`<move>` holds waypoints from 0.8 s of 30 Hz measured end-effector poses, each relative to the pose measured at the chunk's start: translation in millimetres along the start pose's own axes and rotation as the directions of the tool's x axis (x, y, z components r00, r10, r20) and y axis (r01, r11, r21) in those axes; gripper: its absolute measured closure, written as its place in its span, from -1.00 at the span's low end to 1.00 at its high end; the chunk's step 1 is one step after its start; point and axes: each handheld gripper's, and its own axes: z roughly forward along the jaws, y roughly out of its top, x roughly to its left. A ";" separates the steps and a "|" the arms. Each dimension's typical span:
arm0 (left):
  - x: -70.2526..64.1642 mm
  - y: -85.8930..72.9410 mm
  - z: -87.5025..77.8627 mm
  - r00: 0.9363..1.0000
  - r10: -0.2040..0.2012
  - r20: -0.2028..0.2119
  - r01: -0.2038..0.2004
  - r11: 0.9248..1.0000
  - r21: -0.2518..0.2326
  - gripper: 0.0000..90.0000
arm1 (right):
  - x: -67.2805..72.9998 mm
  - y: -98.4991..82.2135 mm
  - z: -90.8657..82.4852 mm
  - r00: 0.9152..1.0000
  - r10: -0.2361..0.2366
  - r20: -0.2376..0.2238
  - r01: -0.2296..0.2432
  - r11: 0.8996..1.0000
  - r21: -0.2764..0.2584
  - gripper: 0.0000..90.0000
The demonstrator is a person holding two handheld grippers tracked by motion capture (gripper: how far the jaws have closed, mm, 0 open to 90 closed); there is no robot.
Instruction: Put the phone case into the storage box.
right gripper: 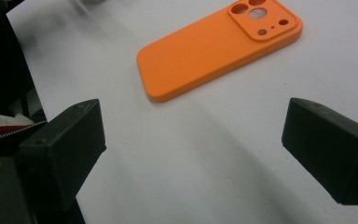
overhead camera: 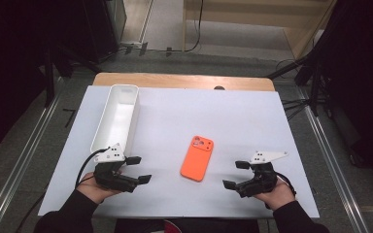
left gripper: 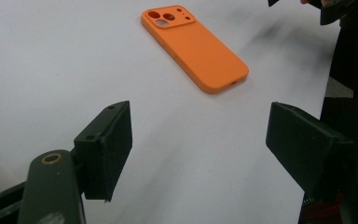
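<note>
From the high view, the flat orange silicone phone case (overhead camera: pixel 197 158) lay camera-cutout side up on the white tabletop (overhead camera: pixel 233 116), between the two hands and a little forward of them. Its long axis ran nearly front to back, tilted slightly, with the cutouts at the far end. The left gripper (overhead camera: pixel 139 169) and the right gripper (overhead camera: pixel 236 174) both pointed inward at it, jaws spread and empty; the right looked a shade nearer to the case's near corner, though the difference was small. A long white plastic bin (overhead camera: pixel 118 116) stood just beyond the left gripper, well apart from the case.

In the left gripper view, the case (left gripper: pixel 195 48) lay ahead and to the right of centre, apart from the jaws, which stood wide with bare table between them. Its plain end pointed toward the right-hand jaw.

In the right gripper view, the case (right gripper: pixel 219 46) lay ahead and slightly left of centre, its plain end nearest, long axis slanting away up to the right. The jaws stood wide open, nothing in them. A straight push forward would probably meet that near short end first.
</note>
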 end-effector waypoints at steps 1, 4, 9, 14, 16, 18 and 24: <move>0.0 0.0 -0.1 1.000 -0.001 0.003 0.001 1.000 -0.001 -0.49 | 0.1 0.0 0.0 1.000 -0.001 0.000 0.001 1.000 0.000 -0.89; 0.3 0.0 -0.6 1.000 0.001 0.010 -0.001 1.000 -0.002 -0.49 | -0.3 0.1 -0.5 1.000 0.003 -0.002 -0.003 1.000 0.003 -0.89; 0.4 2.0 -1.9 1.000 -0.010 0.011 0.010 1.000 -0.011 -0.49 | -1.3 -0.1 -0.6 1.000 0.006 -0.005 -0.006 1.000 0.007 -0.89; 1.1 3.6 -2.0 0.999 -0.028 0.017 0.028 1.000 0.003 -0.52 | -1.6 -0.4 -1.7 1.000 0.006 -0.004 -0.006 1.000 -0.003 -0.89; 0.9 3.8 -2.1 1.000 -0.025 0.015 0.025 1.000 0.005 -0.59 | -1.7 -0.4 -1.8 1.000 0.005 -0.003 -0.005 1.000 -0.004 -0.89; 0.5 3.7 -2.0 1.000 -0.024 0.020 0.024 1.000 0.003 -0.59 | -1.2 -0.4 -1.4 1.000 0.007 -0.007 -0.007 1.000 0.008 -0.89; -0.4 3.2 -2.7 1.000 -0.008 0.013 0.008 1.000 0.002 -0.59 | -0.4 -0.1 -1.3 1.000 0.002 -0.004 -0.002 1.000 0.008 -0.89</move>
